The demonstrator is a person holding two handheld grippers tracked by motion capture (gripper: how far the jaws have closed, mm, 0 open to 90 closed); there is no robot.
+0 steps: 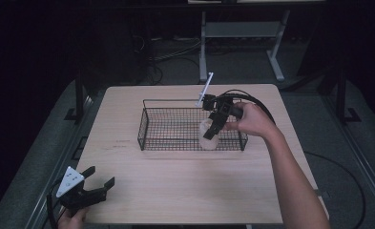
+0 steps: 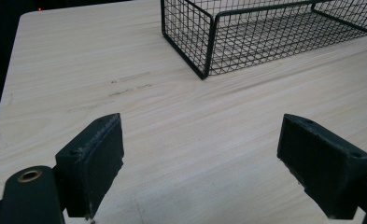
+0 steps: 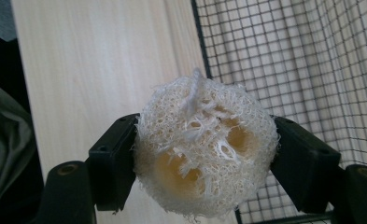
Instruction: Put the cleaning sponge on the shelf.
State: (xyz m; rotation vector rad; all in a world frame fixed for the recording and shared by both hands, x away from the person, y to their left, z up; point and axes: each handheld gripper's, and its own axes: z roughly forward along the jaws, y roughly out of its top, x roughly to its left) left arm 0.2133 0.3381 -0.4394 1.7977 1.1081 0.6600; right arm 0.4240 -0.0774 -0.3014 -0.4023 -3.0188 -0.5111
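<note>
Gripping a pale loofah sponge [image 3: 204, 149] between both jaws, the right gripper [image 1: 217, 120] hung tilted over the near right corner of the black wire basket [image 1: 149, 119], probably about to drop it in. The left gripper [image 1: 95, 183] sat idle at the table's [image 1: 185, 186] near left corner, jaws wide apart and empty.

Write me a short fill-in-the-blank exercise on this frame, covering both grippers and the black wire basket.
1. The right gripper is shut on a pale, fibrous, round ____ sponge.
2. The left gripper hovers near the light wooden table's front-left corner with its jaws ____.
3. The pale fibrous sponge is held at the ____ end of the black wire basket, as the high view shows it.

Missing words: loofah; open; right
</note>
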